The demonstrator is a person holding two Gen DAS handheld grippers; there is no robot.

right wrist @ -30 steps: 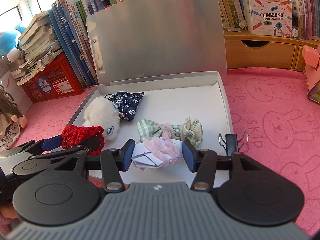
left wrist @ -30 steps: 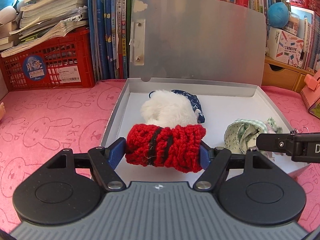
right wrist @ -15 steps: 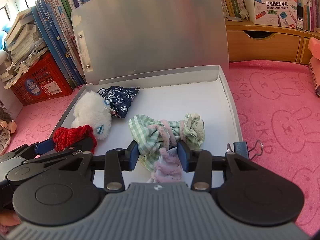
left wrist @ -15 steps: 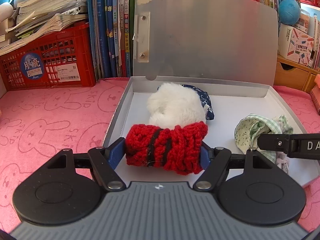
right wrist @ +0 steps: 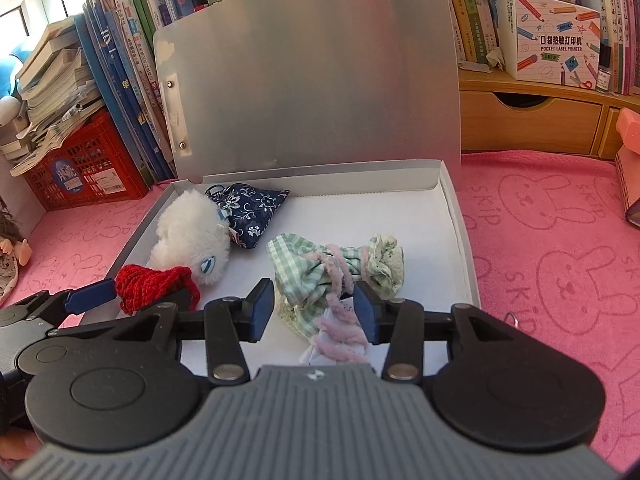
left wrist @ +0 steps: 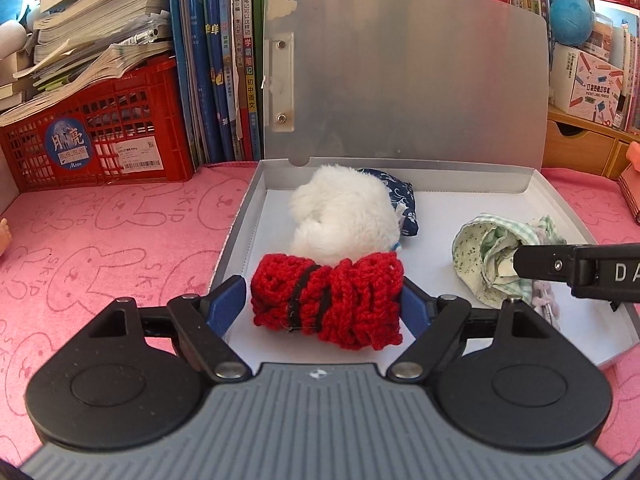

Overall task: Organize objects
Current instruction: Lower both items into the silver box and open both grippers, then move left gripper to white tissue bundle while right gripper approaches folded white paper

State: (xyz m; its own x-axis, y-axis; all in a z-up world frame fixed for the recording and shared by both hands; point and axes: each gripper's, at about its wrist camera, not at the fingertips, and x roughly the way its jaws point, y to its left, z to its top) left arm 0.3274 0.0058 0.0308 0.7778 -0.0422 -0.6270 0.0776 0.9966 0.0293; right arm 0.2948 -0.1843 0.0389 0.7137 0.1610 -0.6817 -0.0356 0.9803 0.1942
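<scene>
Left tool [left wrist: 322, 302]: fingers spread just past a red knitted roll [left wrist: 328, 300]; left pad clear of it, right pad at its edge; grip cannot be told.
Red knitted roll: low over the near left corner of the grey box [left wrist: 240, 224], against a white plush toy [left wrist: 344, 216].
Right tool [right wrist: 314, 310]: apart, pads either side of the green checked cloth bundle [right wrist: 320, 272], not pressing it.
Green checked cloth bundle: on the box floor, right of the plush toy, wound with pink fuzzy cord [right wrist: 340, 326].
Blue floral pouch [right wrist: 250, 210]: back left of the box, touching the plush toy.
Box lid [right wrist: 312, 80]: upright, leaning on books [left wrist: 212, 60].
Tabletop [right wrist: 560, 260]: pink rabbit-print cloth; red crate [left wrist: 100, 140] at back left.
</scene>
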